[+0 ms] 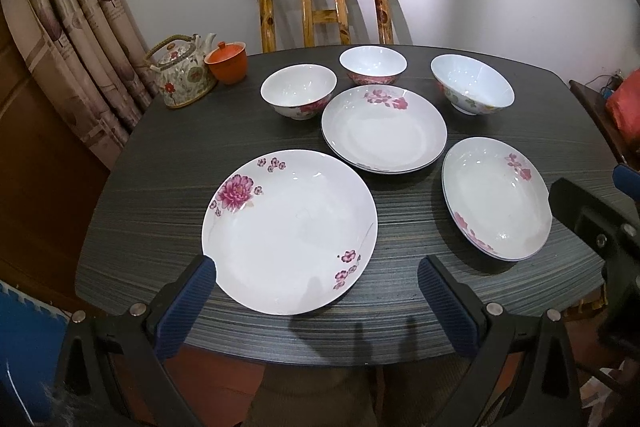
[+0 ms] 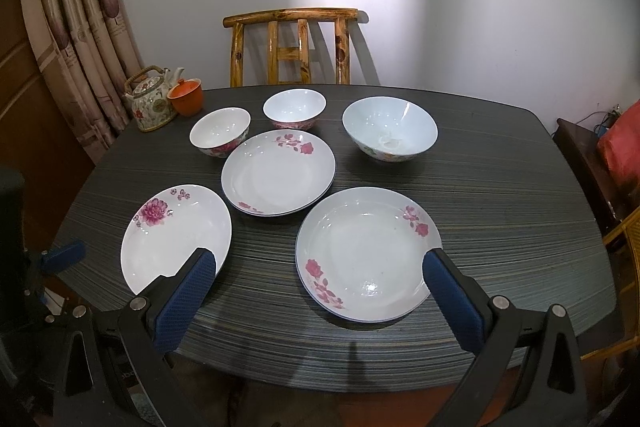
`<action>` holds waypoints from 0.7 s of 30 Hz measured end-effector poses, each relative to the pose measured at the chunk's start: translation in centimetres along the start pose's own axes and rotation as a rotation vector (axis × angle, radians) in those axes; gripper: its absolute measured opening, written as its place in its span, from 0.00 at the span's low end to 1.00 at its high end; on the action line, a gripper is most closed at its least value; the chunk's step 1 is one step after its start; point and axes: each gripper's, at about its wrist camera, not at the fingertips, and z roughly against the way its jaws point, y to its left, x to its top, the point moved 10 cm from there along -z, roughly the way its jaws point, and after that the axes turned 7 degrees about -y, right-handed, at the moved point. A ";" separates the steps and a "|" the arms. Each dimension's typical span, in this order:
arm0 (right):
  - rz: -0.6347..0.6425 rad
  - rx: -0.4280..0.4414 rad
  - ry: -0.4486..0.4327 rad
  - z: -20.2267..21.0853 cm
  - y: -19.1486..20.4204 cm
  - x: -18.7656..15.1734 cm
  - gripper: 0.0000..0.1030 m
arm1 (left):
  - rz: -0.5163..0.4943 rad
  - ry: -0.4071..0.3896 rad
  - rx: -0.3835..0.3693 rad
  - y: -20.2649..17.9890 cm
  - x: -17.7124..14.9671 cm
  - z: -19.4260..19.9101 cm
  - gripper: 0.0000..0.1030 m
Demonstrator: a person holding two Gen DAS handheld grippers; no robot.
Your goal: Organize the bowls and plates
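Observation:
Three white floral plates lie on the dark striped table (image 1: 160, 187). A large peony plate (image 1: 290, 231) sits near left, just ahead of my open left gripper (image 1: 318, 267). A deep rose plate (image 2: 366, 253) sits near right, between the fingers of my open right gripper (image 2: 319, 259), which hovers at its near rim. The middle plate (image 1: 384, 129) seems to rest on a second one. Behind them stand three bowls: a left one (image 1: 298, 91), a pink-sided middle one (image 1: 373, 65) and a wider right one (image 1: 472, 89). Both grippers hold nothing.
A floral teapot (image 1: 182, 73) and an orange lidded cup (image 1: 226, 63) stand at the table's far left corner. A wooden chair (image 1: 324, 11) is behind the table, with curtains (image 1: 80, 47) to the left. Bare table surface (image 2: 500, 207) lies to the right of the plates.

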 end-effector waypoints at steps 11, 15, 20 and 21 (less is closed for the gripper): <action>-0.004 0.003 0.001 0.0 0.0 0.0 1.00 | 0.000 0.002 -0.005 -0.1 -0.1 0.2 1.00; -0.005 0.004 0.001 0.1 0.0 0.0 1.00 | 0.000 0.003 -0.004 -0.1 -0.1 0.1 1.00; -0.005 0.005 0.002 0.2 0.1 0.0 1.00 | 0.001 0.004 -0.002 -0.1 -0.1 0.2 1.00; -0.004 0.003 0.001 0.2 0.1 0.0 1.00 | 0.001 0.004 -0.004 -0.1 -0.1 0.2 1.00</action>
